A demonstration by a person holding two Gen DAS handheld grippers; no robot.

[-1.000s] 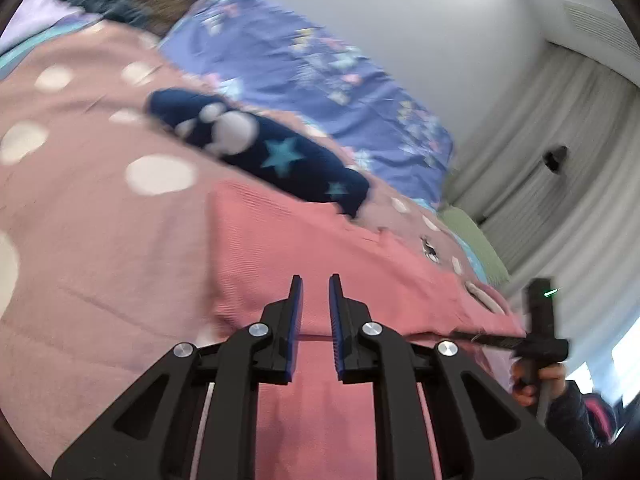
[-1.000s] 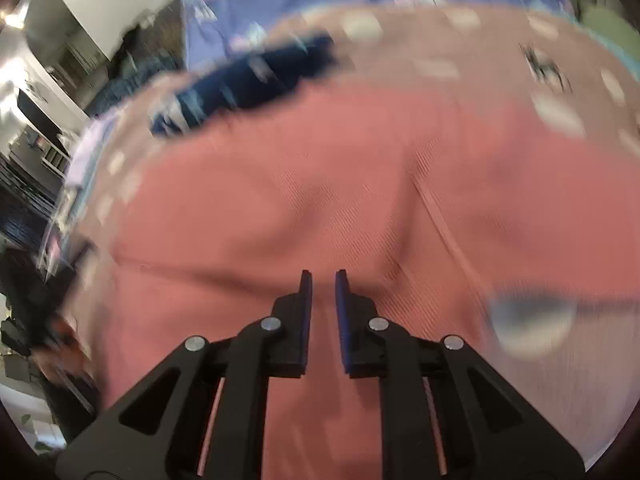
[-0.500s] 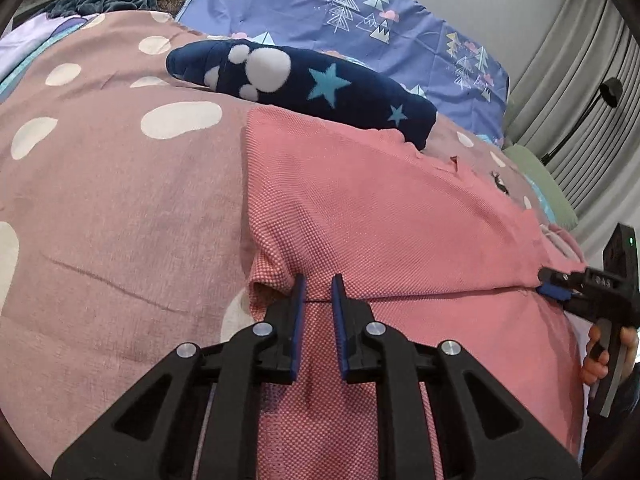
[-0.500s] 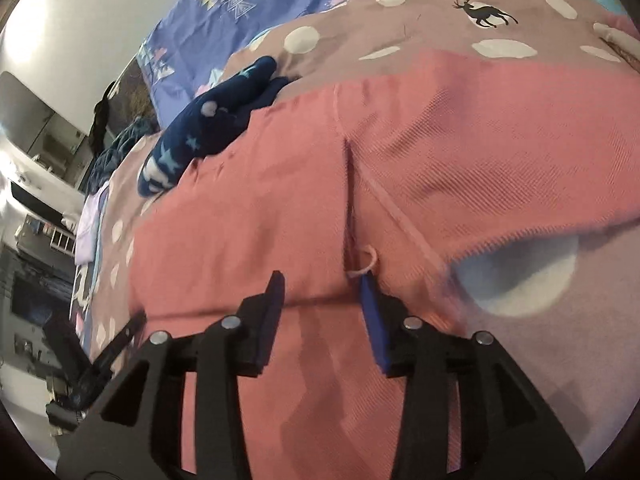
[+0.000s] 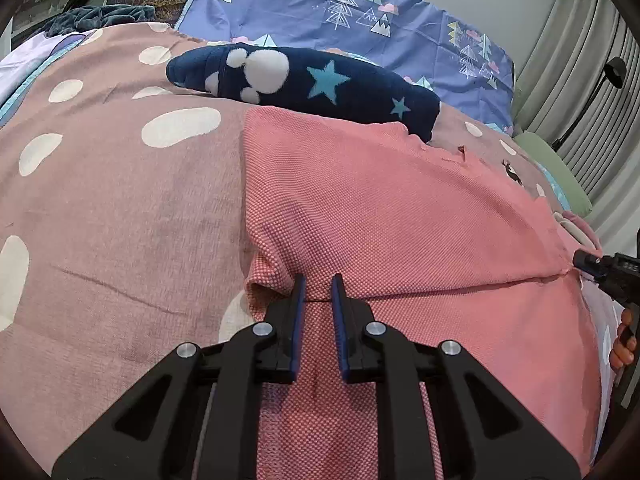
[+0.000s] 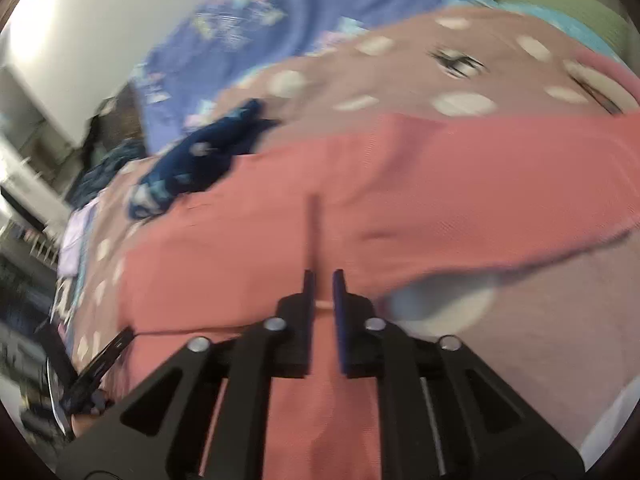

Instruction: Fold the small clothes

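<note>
Both grippers, left gripper (image 5: 318, 290) and right gripper (image 6: 323, 286), have black frames, silver screws and blue finger pads.

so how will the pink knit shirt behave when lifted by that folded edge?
Likely floppy: the pink knit shirt creases and bunches at the left gripper. Probably light, since it lies thin and flat on the spotted blanket. The textured weave should grip, not slip.
</note>
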